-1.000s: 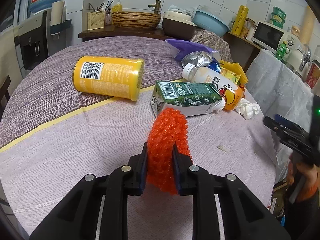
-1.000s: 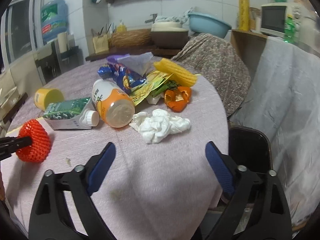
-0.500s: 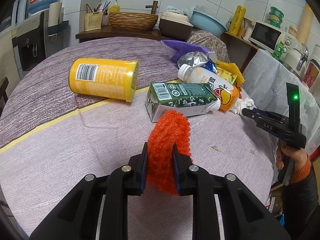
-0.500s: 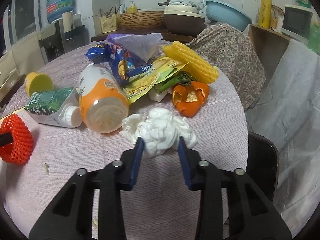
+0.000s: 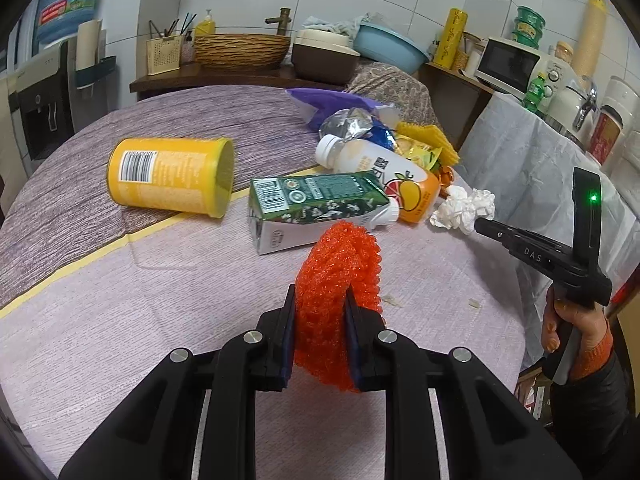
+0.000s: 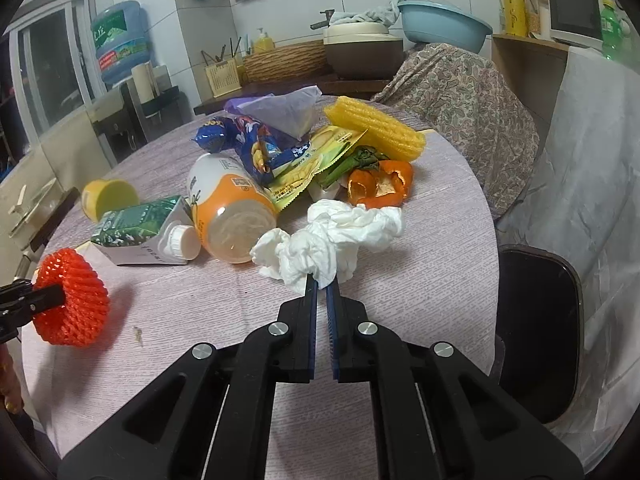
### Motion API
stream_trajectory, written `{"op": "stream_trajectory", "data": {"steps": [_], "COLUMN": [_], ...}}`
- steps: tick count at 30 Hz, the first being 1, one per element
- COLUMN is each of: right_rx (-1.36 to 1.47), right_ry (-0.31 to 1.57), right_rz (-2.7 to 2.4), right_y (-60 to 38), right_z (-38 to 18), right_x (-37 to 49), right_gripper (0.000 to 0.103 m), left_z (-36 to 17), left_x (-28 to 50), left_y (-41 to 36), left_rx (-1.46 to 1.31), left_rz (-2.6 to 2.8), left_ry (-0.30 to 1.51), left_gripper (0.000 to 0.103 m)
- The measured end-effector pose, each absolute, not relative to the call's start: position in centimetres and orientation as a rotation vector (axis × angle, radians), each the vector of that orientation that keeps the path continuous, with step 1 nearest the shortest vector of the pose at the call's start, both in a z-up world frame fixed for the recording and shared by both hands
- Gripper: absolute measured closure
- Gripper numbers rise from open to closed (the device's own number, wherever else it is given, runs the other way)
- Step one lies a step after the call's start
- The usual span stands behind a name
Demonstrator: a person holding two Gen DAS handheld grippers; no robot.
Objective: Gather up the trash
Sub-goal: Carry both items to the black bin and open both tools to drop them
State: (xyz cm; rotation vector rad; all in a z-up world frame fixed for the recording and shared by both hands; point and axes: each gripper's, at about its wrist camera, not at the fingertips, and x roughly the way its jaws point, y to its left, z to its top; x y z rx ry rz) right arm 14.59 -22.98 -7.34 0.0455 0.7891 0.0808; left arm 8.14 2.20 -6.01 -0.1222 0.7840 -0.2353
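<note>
Now | left claw clamps orange net | right claw pinches tissue

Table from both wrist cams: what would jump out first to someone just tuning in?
The bright orange foam net clamped in the left gripper, just above the near side of the table. Next, the white crumpled tissue pinched in the shut right gripper near the table's right edge. Behind both lies a heap of trash: a yellow can on its side, a green carton and an orange bottle.
</note>
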Motion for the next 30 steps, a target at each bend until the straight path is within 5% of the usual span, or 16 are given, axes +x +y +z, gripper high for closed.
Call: {"op": "stream_trajectory", "data": {"steps": [14, 30], "right_rx": [0.146, 0.297], "right_ry": [0.693, 0.914], "right_rz": [-0.188, -0.425], "right_y": [-32.5, -45.9], "right_z": [-5.0, -18.3], "right_x": [10.0, 10.4], "right_gripper": [0.098, 0.097], "left_z": [-3.1, -3.7], "left_x": [11.5, 19.7], "left_y": [-6.1, -25.7], "left_rx": [-0.089, 0.025], "left_rz": [-0.473, -0.705], "left_ry": [0.756, 0.858], "left_gripper": [0.082, 0.082]}}
